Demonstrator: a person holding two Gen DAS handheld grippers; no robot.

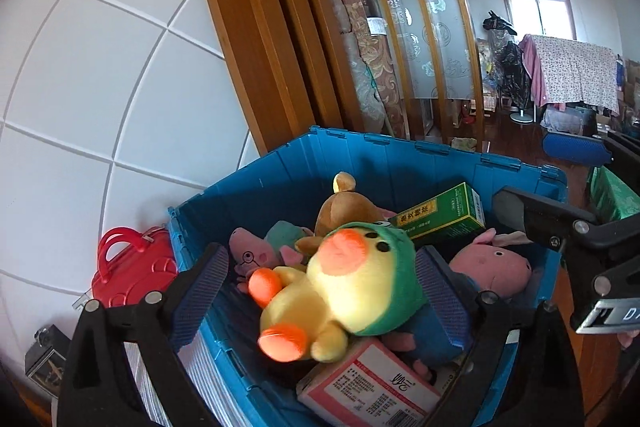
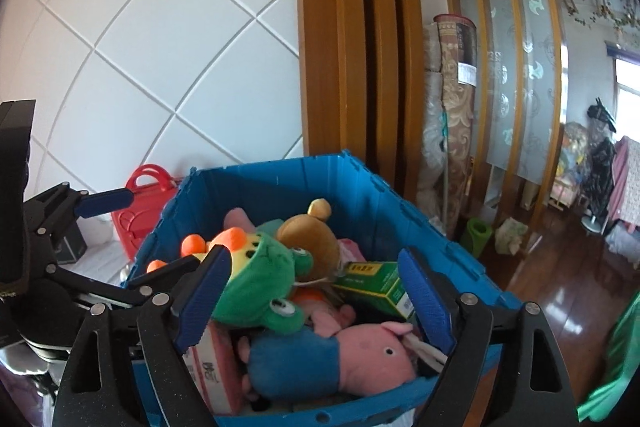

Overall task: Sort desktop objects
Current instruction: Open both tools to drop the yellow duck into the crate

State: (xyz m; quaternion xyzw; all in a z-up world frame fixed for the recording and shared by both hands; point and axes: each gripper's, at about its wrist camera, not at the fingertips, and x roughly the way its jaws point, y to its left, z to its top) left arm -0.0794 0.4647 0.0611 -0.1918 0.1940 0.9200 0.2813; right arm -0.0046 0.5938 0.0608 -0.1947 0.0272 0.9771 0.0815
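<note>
Plush toys and cartons fill the blue crate [image 1: 280, 183], which stands against a white panelled wall [image 1: 100, 67] beside a red case [image 1: 132, 267]. On top lies the yellow duck [image 1: 320, 299] in its green frog hood, on its back over a pink-and-white carton [image 1: 372, 387]. Behind it sit a brown bear [image 1: 344, 207] and a small pink pig [image 1: 256, 255]; a green box [image 1: 444, 215] leans at the far right side, and a bigger pink pig [image 2: 360, 355] in blue clothes lies nearest the right side.

Both grippers hover over the crate, released. The left gripper [image 1: 320, 291] has its 2 blue pads either side of the duck with gaps showing, not pressing it. The right gripper [image 2: 316, 299] stands wide above the bigger pig and the green box, grasping nothing.
</note>
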